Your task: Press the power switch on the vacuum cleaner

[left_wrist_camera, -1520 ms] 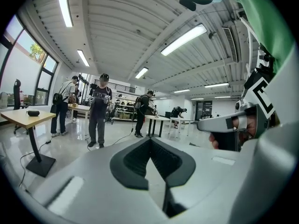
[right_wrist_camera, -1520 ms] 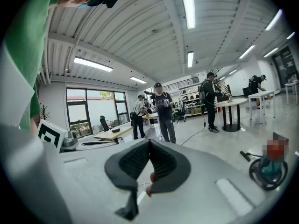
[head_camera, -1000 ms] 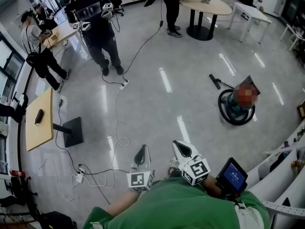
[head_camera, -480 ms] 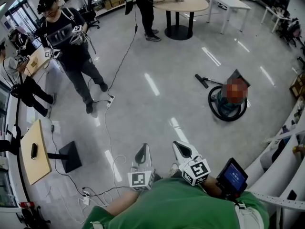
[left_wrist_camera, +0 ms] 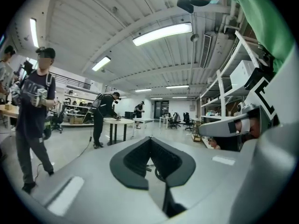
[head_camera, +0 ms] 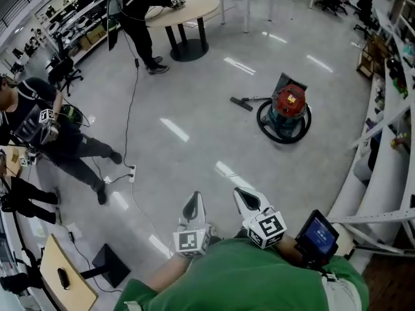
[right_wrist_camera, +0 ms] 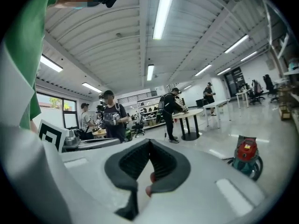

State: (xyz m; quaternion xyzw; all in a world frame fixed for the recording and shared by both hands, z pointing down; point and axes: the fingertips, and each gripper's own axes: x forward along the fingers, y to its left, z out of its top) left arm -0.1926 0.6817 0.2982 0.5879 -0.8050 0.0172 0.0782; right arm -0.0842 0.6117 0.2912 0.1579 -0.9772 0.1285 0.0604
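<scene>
The vacuum cleaner (head_camera: 285, 109), red on top with a teal body, stands upright on the grey floor (head_camera: 194, 141), closer to the floor's right edge, where white shelves (head_camera: 389, 148) run, than to its left. A black hose (head_camera: 262, 120) loops around its base, and a floor nozzle (head_camera: 241, 102) lies just to its left. Both tools are held low against the person's green shirt (head_camera: 246, 277), well apart from the vacuum cleaner, which lies ahead of them and off to the right. The left tool (head_camera: 192, 203) is clenched on nothing, its pads meeting at the tips. The right tool (head_camera: 245, 196) is likewise clenched and empty.
</scene>
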